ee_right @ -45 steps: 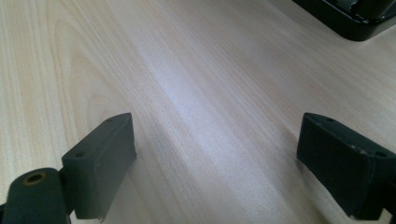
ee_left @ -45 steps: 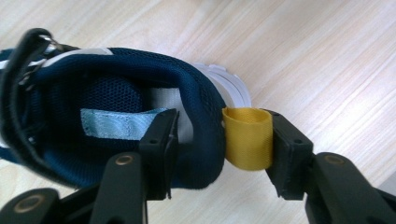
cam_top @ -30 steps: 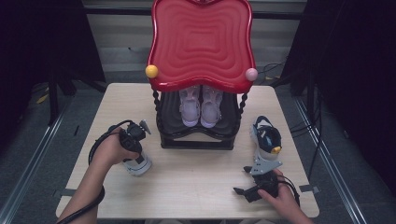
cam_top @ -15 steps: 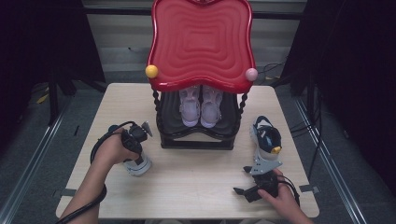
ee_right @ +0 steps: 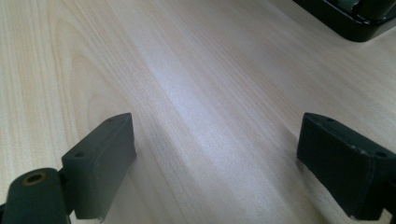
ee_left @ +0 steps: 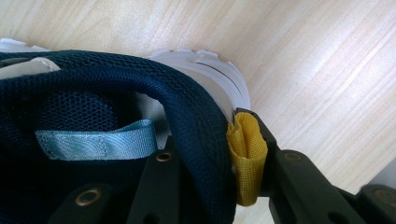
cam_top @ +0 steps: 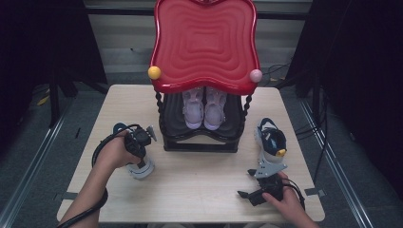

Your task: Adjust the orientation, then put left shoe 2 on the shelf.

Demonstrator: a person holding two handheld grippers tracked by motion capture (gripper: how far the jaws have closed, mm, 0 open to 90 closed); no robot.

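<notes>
The left tool point(ee_left: 224, 186), jaws just closing, clamps the navy mesh shoe's point(ee_left: 116, 93) heel collar, while the right tool point(ee_right: 217, 158) rests apart on the pale wooden table point(ee_right: 187, 70).

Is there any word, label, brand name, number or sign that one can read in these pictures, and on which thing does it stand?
None can be read.
Navy shoe in the left gripper: plain blue strap, plain yellow heel loop, no print.
Shoe with the yellow spot: any mark too small to tell.
Red tray top: ripple pattern, no text.
Pale shoes on the shelf: no legible mark.
</notes>
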